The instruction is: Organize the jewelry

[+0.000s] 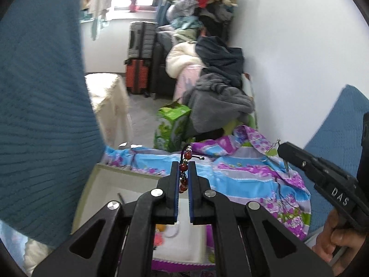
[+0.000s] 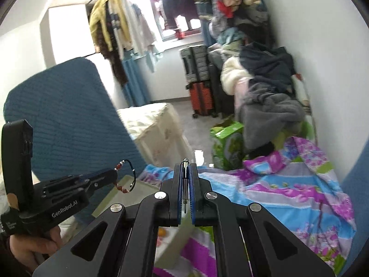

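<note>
My left gripper (image 1: 183, 167) is shut on a bracelet (image 1: 183, 173) of red and silver beads on a dark cord. It hangs between the pads above a pale green tray (image 1: 92, 180). The right wrist view shows the same bracelet (image 2: 124, 177) dangling from the left gripper (image 2: 108, 175) over the tray (image 2: 122, 189). My right gripper (image 2: 185, 168) is shut on a thin silver metal pin or earring (image 2: 185, 184). In the left wrist view the right gripper (image 1: 282, 150) is at the right, with the thin metal piece (image 1: 286, 165) sticking out below its tip.
A floral purple and blue cloth (image 1: 253, 175) covers the surface under both grippers. Blue chair backs (image 1: 39, 115) stand close at the left and right. Beyond are a white box (image 2: 152, 124), a green bag (image 1: 173, 124), suitcases (image 1: 138, 73) and piled clothes (image 1: 216, 87).
</note>
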Motion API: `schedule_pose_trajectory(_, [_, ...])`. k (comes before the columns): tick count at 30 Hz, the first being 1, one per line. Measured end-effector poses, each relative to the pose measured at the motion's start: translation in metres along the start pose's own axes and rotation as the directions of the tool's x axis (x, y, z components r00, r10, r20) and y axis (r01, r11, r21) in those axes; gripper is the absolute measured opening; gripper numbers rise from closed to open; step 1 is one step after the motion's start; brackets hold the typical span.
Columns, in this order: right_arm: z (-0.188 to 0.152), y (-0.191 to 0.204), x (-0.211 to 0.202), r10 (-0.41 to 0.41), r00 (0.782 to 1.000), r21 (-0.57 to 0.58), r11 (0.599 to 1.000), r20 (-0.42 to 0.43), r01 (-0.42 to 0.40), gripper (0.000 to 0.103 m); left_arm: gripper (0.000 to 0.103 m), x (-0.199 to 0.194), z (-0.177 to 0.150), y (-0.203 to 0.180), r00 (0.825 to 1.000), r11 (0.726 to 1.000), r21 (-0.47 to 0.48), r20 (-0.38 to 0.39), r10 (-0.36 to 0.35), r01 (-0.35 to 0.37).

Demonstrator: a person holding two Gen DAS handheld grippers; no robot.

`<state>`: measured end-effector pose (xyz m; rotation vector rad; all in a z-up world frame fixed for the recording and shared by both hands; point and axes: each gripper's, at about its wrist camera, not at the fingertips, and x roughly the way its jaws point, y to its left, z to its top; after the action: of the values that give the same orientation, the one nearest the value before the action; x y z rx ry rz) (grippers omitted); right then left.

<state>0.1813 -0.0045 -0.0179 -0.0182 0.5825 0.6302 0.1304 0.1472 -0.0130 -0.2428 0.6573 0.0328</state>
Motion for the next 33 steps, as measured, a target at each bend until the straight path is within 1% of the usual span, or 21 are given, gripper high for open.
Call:
schedule_pose_trajectory(3, [-0.012, 0.016, 0.026, 0.042, 0.998, -0.02, 0.999, -0.053, -0.043, 0.004, 0.006, 0.007, -0.011, 0.023, 0.999, 0.999, -0.033, -0.026, 0.027, -0.028])
schedule_pose_trajectory(6, [-0.027, 0.028, 0.053, 0.061, 0.992, -0.037, 0.997, -0.109, -0.065, 0.004, 0.006, 0.017, -0.022, 0.038, 0.997, 0.997, -0.063, -0.065, 0.039, -0.043])
schedule_pose_trajectory(9, [-0.045, 0.034, 0.081, 0.07, 0.981, -0.046, 0.996, -0.181, -0.08, 0.004, 0.006, 0.034, -0.039, 0.055, 0.992, 0.993, -0.103, -0.12, 0.049, -0.061])
schedule_pose_trajectory(12, [-0.062, 0.037, 0.098, 0.074, 0.97, -0.042, 0.995, -0.232, -0.086, 0.004, 0.006, 0.043, -0.05, 0.066, 0.986, 0.988, -0.137, -0.158, 0.05, -0.072])
schedule_pose_trajectory(14, [-0.073, 0.037, 0.106, 0.081, 0.961, -0.034, 0.995, -0.265, -0.093, 0.004, 0.006, 0.047, -0.058, 0.072, 0.983, 0.984, -0.161, -0.18, 0.044, -0.074])
schedule_pose_trajectory(18, [-0.086, 0.038, 0.118, 0.083, 0.947, -0.025, 0.995, -0.311, -0.095, 0.004, 0.006, 0.055, -0.069, 0.078, 0.974, 0.982, -0.167, -0.222, 0.05, -0.088])
schedule_pose_trajectory(22, [-0.088, 0.034, 0.119, 0.098, 0.937, 0.0, 0.995, -0.336, -0.104, 0.005, 0.007, 0.055, -0.069, 0.075, 0.973, 0.984, -0.155, -0.223, 0.057, -0.093])
schedule_pose_trajectory(23, [-0.088, 0.033, 0.118, 0.111, 0.934, 0.013, 0.994, -0.339, -0.113, 0.006, 0.007, 0.054, -0.068, 0.073, 0.974, 0.984, -0.148, -0.218, 0.063, -0.097])
schedule_pose_trajectory(25, [-0.085, 0.031, 0.114, 0.105, 0.937, 0.014, 0.994, -0.333, -0.107, 0.01, 0.007, 0.051, -0.065, 0.071, 0.974, 0.987, -0.135, -0.217, 0.058, -0.089])
schedule_pose_trajectory(26, [-0.083, 0.031, 0.111, 0.105, 0.939, 0.012, 0.994, -0.327, -0.107, 0.015, 0.008, 0.05, -0.063, 0.07, 0.974, 0.987, -0.128, -0.217, 0.063, -0.093])
schedule_pose_trajectory(27, [-0.08, 0.03, 0.108, 0.108, 0.942, 0.014, 0.994, -0.318, -0.109, 0.017, 0.015, 0.047, -0.061, 0.068, 0.973, 0.988, -0.118, -0.217, 0.074, -0.102])
schedule_pose_trajectory(28, [-0.076, 0.028, 0.104, 0.109, 0.945, 0.016, 0.994, -0.307, -0.109, 0.018, 0.031, 0.046, -0.059, 0.067, 0.974, 0.988, -0.116, -0.214, 0.079, -0.105])
schedule_pose_trajectory(29, [-0.072, 0.028, 0.1, 0.112, 0.948, 0.017, 0.994, -0.299, -0.112, 0.019, 0.038, 0.041, -0.056, 0.066, 0.976, 0.987, -0.119, -0.198, 0.086, -0.111])
schedule_pose_trajectory(30, [-0.067, 0.027, 0.095, 0.118, 0.951, 0.018, 0.993, -0.285, -0.118, 0.019, 0.049, 0.036, -0.053, 0.065, 0.979, 0.986, -0.121, -0.181, 0.095, -0.118])
schedule_pose_trajectory(31, [-0.06, 0.027, 0.088, 0.121, 0.957, 0.016, 0.993, -0.265, -0.121, 0.019, 0.05, 0.028, -0.05, 0.063, 0.982, 0.985, -0.119, -0.16, 0.103, -0.123])
schedule_pose_trajectory(33, [-0.048, 0.027, 0.073, 0.123, 0.966, 0.008, 0.992, -0.226, -0.125, 0.019, 0.05, 0.014, -0.042, 0.058, 0.987, 0.987, -0.113, -0.127, 0.102, -0.116])
